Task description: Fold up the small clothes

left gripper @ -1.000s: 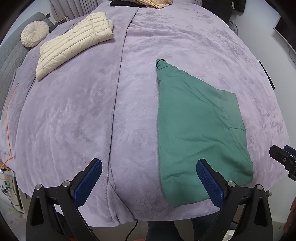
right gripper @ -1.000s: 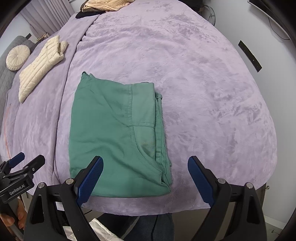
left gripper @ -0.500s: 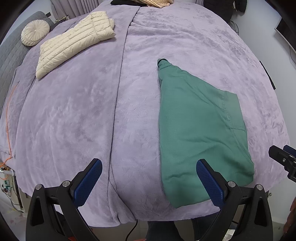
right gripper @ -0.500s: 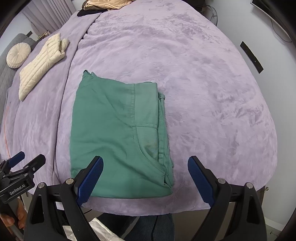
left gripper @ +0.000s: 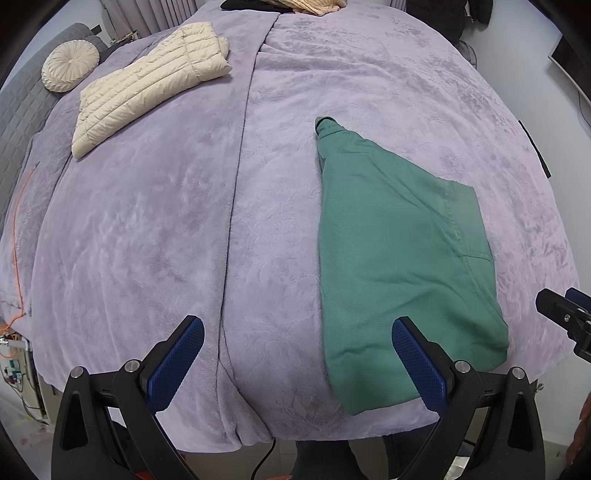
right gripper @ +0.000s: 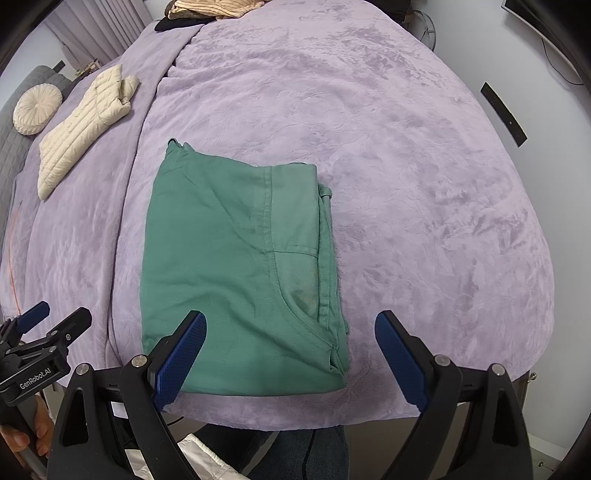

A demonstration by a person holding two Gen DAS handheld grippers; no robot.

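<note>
A green garment (left gripper: 399, 258) lies folded flat on the purple blanket (left gripper: 147, 240) near the bed's front edge; it also shows in the right wrist view (right gripper: 236, 266). My left gripper (left gripper: 295, 362) is open and empty, held above the front edge just left of the garment. My right gripper (right gripper: 290, 362) is open and empty, held above the garment's near edge. The right gripper's tip (left gripper: 565, 317) shows at the right of the left wrist view, and the left gripper's tip (right gripper: 44, 332) shows at the left of the right wrist view.
A folded cream puffer jacket (left gripper: 147, 85) lies at the far left of the bed, also in the right wrist view (right gripper: 85, 122). A round cream cushion (left gripper: 70, 70) sits beyond it. A pile of clothes (right gripper: 214, 9) lies at the far end. A white garment (right gripper: 207, 458) lies below the bed edge.
Both grippers have drifted slightly back and up; the garment sits a little lower in both views. Nothing was gripped or released.
</note>
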